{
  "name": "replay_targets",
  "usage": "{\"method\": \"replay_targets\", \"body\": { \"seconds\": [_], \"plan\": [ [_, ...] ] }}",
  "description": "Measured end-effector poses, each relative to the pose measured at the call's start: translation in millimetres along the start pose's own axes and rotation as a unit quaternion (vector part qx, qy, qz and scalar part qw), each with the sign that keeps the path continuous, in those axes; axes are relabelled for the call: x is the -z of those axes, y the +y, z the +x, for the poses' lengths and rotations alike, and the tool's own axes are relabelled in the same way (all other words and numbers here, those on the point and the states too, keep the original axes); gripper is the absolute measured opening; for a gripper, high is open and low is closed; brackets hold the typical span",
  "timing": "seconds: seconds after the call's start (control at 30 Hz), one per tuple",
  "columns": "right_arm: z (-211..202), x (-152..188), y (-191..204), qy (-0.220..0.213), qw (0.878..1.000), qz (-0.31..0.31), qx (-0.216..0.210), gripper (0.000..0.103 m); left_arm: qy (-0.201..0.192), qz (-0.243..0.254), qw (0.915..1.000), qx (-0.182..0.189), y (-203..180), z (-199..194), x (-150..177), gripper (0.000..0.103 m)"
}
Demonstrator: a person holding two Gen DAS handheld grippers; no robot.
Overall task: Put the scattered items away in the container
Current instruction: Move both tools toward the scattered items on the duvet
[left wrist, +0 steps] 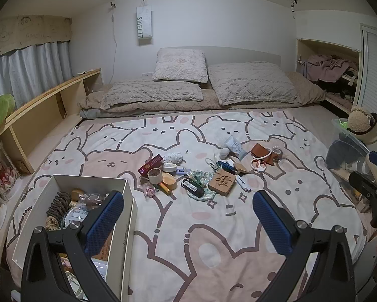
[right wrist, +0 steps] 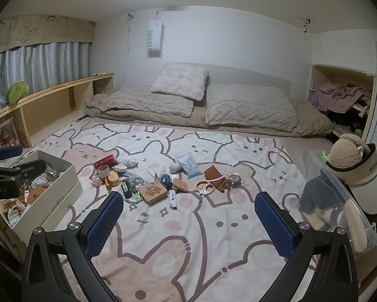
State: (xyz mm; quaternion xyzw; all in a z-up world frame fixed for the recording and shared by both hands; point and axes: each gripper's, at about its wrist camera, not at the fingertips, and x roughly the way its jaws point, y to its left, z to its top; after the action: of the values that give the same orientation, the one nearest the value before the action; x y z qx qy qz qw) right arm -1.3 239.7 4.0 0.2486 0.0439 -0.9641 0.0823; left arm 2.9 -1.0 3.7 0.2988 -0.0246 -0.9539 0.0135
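Observation:
A white box (left wrist: 128,201) (right wrist: 60,193) with several small items inside sits on the bunny blanket at the left. Scattered items lie mid-bed: a carved wooden block (left wrist: 222,181) (right wrist: 152,191), scissors (left wrist: 258,165) (right wrist: 205,187), tape rolls (left wrist: 155,175), a red packet (left wrist: 150,164), a brown leather pouch (left wrist: 261,151), a white lighter (right wrist: 172,198). My left gripper (left wrist: 188,216) is open and empty, its left finger over the box's corner. My right gripper (right wrist: 189,216) is open and empty above the blanket, short of the items.
A clear plastic bin (right wrist: 339,201) with a plush and a cap stands at the right bed edge. Pillows (right wrist: 248,105) lie at the far end. A wooden shelf (right wrist: 50,105) runs along the left wall. The left gripper also shows in the right view (right wrist: 9,161).

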Motion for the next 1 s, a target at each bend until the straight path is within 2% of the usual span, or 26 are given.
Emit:
{"method": "replay_targets", "body": {
  "seconds": [1.0],
  "plan": [
    [1.4, 4.0, 1.0, 0.004, 1.000, 0.001, 0.000, 0.103, 0.002, -0.001, 1.0000, 0.001, 2.3, -0.4, -0.1, 0.103]
  ]
}}
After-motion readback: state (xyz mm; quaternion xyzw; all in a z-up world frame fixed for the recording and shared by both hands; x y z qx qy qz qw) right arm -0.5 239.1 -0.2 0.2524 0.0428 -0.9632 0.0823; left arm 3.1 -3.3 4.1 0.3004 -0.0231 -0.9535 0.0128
